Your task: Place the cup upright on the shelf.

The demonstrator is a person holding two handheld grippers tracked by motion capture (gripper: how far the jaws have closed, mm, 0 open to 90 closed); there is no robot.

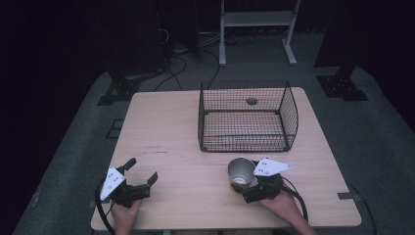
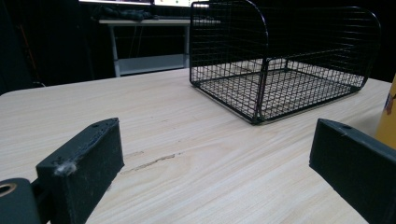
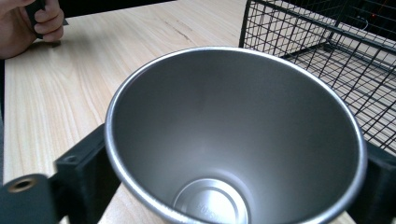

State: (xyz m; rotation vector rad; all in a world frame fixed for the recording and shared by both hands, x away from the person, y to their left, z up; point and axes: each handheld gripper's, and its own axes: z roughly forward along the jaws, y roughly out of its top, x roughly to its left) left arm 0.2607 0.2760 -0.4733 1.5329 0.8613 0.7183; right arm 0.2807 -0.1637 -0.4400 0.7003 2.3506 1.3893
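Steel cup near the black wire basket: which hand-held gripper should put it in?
Right. The right hand-held gripper already has its jaws around the shiny steel cup, just in front of the black wire basket. The left hand-held gripper sits open and empty, farther away.

Looks like a lab or recording studio, not a home. Black curtains or dark walls all around, light only on the table [image 1: 161,127]. Grey carpet floor [image 1: 352,132] with loose cables [image 1: 183,61] running along the back. Black stand bases [image 1: 341,87] sit on the floor at both far corners of the table, likely camera or light rigs. A white metal frame [image 1: 257,19] stands behind. The left gripper view catches a bright strip like monitors [image 2: 135,2] on a back desk.
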